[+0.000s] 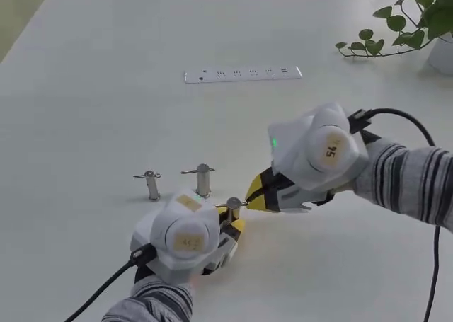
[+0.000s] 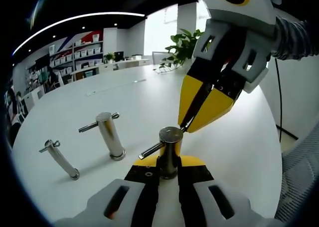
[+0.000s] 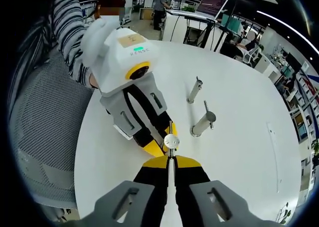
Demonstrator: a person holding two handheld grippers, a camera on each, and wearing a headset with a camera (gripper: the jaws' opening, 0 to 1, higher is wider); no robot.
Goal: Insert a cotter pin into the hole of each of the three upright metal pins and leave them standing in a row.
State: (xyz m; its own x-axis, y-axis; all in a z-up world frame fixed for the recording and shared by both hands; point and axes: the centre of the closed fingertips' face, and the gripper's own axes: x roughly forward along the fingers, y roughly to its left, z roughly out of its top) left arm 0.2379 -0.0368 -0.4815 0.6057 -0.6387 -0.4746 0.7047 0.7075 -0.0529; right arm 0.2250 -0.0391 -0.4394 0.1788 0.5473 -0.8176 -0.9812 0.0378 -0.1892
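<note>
Standing: 3 metal pins (image 2: pixel 62 160) (image 2: pixel 110 137) (image 2: pixel 169 154), 3 cotter pins (image 2: pixel 50 145) (image 2: pixel 92 124) (image 2: pixel 149 150).

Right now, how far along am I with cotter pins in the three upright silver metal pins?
Done: two silver metal pins stand with cotter pins through their tops. In hand: the left gripper clamps the third pin; the right gripper holds its cotter pin, already poking through. Left: release it upright in the row.

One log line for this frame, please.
left gripper: shut on third pin, upright | right gripper: shut on cotter pin, in pin's hole | other two pins: cottered, standing
</note>
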